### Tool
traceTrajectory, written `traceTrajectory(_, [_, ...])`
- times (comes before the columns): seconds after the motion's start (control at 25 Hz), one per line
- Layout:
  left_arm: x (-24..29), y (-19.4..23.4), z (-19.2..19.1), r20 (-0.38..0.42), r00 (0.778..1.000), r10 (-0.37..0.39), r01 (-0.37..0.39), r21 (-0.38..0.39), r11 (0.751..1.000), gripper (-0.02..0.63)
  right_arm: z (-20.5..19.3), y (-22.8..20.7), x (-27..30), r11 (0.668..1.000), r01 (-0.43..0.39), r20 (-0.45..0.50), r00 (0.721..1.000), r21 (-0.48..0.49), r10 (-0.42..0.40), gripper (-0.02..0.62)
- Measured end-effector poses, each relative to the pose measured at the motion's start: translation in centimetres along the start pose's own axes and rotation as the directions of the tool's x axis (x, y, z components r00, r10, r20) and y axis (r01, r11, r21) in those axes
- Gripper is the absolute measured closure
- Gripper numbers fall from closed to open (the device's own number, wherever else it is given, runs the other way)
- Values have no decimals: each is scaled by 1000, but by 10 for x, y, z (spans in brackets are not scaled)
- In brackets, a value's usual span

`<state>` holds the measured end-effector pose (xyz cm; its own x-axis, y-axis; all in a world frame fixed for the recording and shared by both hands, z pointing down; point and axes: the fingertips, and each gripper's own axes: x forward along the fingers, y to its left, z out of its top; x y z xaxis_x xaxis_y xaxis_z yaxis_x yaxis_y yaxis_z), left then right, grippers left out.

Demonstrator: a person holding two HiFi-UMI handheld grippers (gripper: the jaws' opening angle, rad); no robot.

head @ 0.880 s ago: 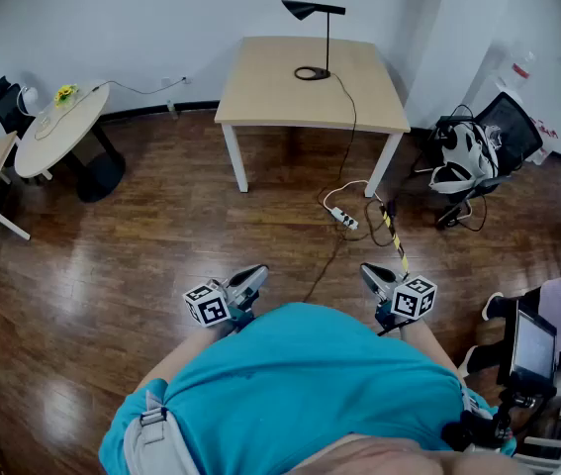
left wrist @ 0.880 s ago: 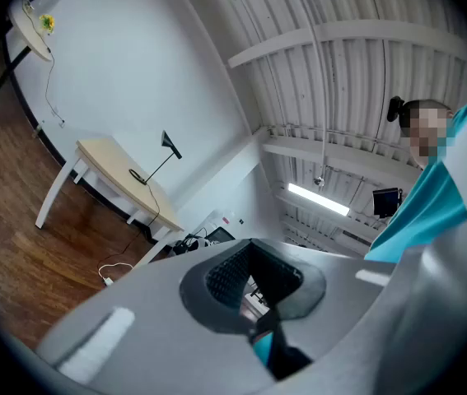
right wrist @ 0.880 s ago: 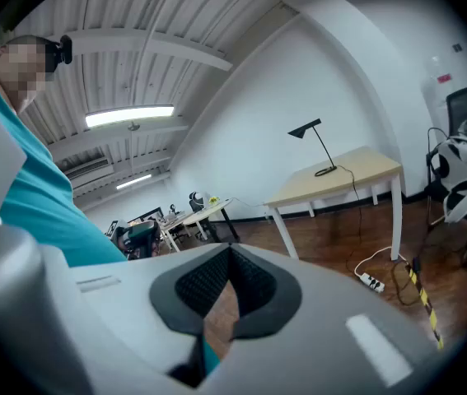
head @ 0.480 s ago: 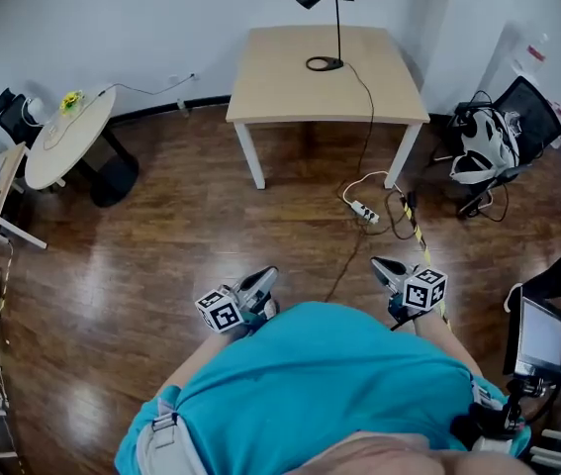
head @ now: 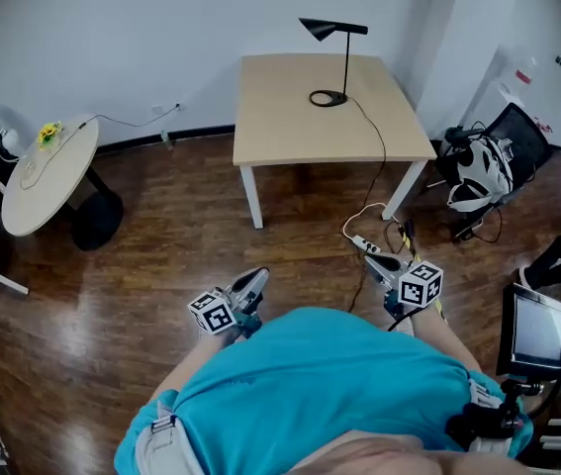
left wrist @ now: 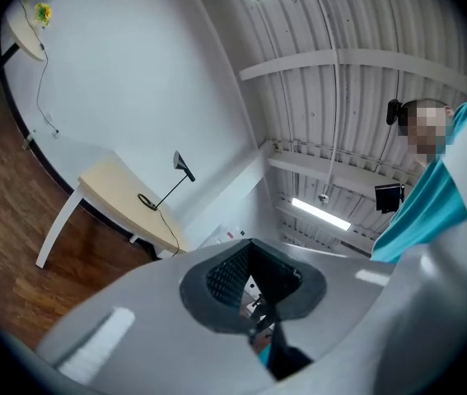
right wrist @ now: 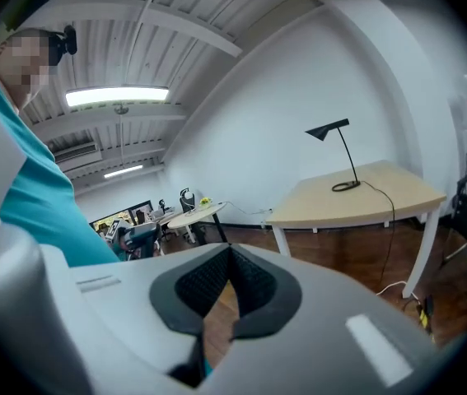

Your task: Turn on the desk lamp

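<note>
The black desk lamp [head: 336, 55] stands unlit at the back of a square beige table [head: 285, 122], its ring base [head: 327, 98] trailing a black cord off the right edge. The lamp also shows far off in the left gripper view [left wrist: 184, 168] and in the right gripper view [right wrist: 338, 150]. My left gripper [head: 251, 284] and right gripper [head: 377, 262] are held close to my body over the wood floor, well short of the table. Both are shut with nothing between the pads, as seen in the left gripper [left wrist: 249, 245] and right gripper [right wrist: 230, 250] views.
A white power strip [head: 364, 246] and loose cables lie on the floor by the table's right front leg. A round white table [head: 47, 166] stands at the left. An office chair with a bag [head: 485, 161] and a screen on a stand [head: 528, 331] are at the right.
The beige table and lamp have shifted lower and to the right in the head view as I come nearer. Both grippers stay shut near my body.
</note>
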<state>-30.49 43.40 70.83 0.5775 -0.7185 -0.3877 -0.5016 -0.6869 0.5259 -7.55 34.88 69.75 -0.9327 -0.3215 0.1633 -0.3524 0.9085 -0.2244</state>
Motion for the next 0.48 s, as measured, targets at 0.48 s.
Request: traceTrajectory(0.48, [19, 206, 125, -46, 995, 93, -99, -150, 984, 603, 81, -91, 194, 997, 52, -73, 996, 65, -47, 594])
